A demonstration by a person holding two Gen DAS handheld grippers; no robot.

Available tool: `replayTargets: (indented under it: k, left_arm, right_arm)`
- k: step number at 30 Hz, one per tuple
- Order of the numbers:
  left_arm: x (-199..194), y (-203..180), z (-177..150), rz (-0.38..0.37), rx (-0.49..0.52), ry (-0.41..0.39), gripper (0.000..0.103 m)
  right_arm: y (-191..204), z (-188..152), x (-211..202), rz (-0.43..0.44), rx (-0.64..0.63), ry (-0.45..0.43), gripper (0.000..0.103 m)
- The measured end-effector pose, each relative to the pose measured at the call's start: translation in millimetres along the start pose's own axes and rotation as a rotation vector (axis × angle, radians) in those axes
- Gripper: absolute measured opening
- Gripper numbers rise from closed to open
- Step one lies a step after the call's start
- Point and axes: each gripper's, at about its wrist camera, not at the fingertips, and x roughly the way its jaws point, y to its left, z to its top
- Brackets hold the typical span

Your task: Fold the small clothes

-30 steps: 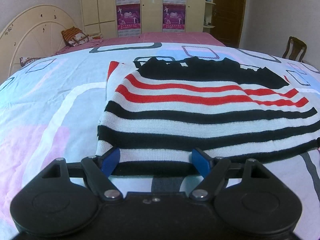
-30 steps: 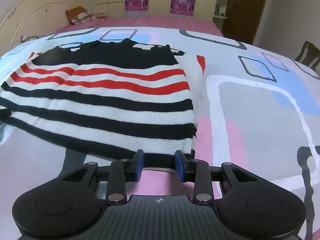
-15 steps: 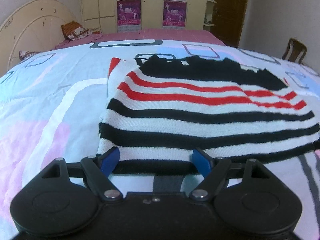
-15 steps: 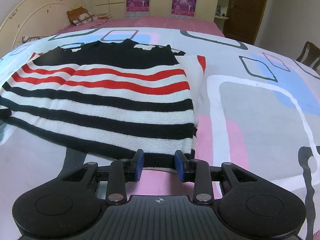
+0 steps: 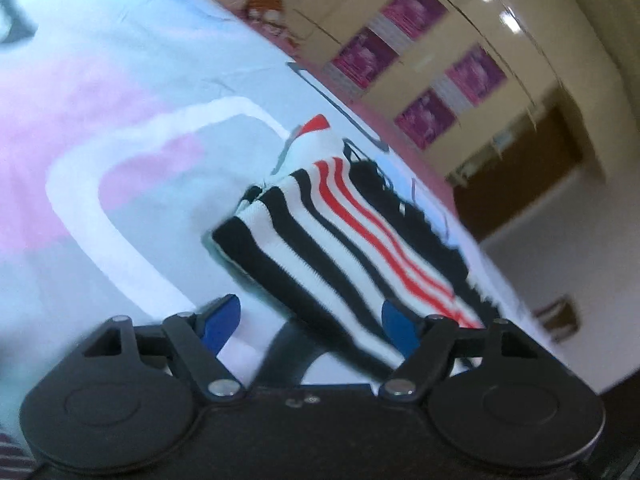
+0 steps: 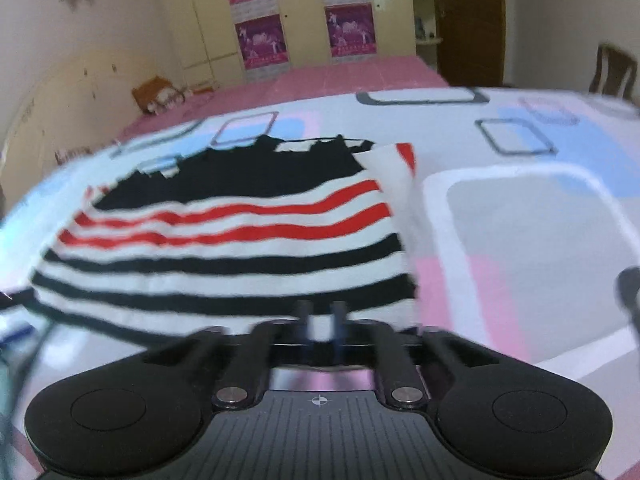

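**Hem Gripped, Fold Under Way**

A striped sweater (image 6: 240,240) is seen on the bed (image 6: 520,240), filling the centre and left of the right wrist frame. Its near hem is pinched between the nearly closed jaws of the right gripper (image 6: 321,316) at lower centre. The left gripper (image 5: 308,320) is shown with jaws wide apart, the sweater's corner lying between them but not clamped. The hem grasp is judged to be in hand; a matching grip by the left gripper, then a lift toward the collar, is called for next. Compared with half a second earlier, the left view is tilted sharply and the right jaws are drawn closer.
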Motion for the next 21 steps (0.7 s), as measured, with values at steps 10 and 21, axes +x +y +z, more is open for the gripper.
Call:
replayTargets:
  k: [10,21]
  left_arm:
    - [50.3,9.2,27.7,-0.025,-0.121,-0.111,0.059]
    - [59.5,13.1,46.0,-0.096,-0.131,-0.077,0.017]
  right_arm:
    - [34.5,36.5,38.6,0.144,0.079,0.021,0.000]
    - [77.7,57.7,91.9,0.234,0.076,0.054,0.000]
